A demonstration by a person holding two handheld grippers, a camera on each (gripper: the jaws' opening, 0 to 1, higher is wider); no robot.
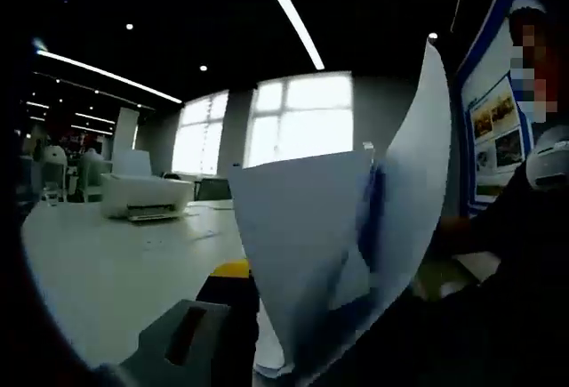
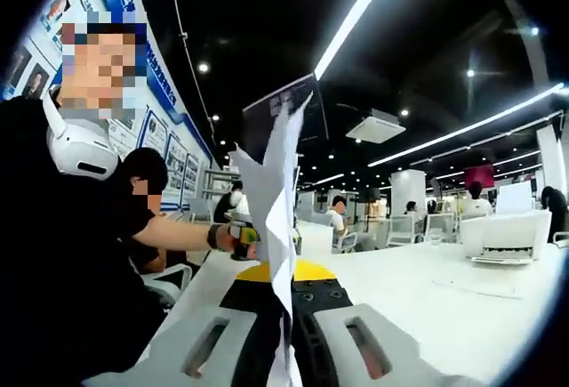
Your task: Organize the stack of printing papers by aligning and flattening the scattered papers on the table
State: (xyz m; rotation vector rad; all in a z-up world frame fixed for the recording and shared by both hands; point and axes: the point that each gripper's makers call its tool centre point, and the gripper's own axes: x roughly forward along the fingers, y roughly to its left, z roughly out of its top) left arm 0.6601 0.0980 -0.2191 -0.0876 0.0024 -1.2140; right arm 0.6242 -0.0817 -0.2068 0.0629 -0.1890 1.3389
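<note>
Right gripper view — papers (image 2: 277, 200) upright, edge-on btwn jaws | right claw (image 2: 289, 334) clamped on papers | left claw — can't tell

No text, label, brand or number can be read anywhere. The blue-and-white wall panels (image 2: 173, 151) carry photos and lines of print, all too small and blurred to make out. The held papers (image 1: 307, 253) show blank faces, and the white printer (image 2: 508, 234) on the table (image 2: 444, 302) bears no legible marking
</note>
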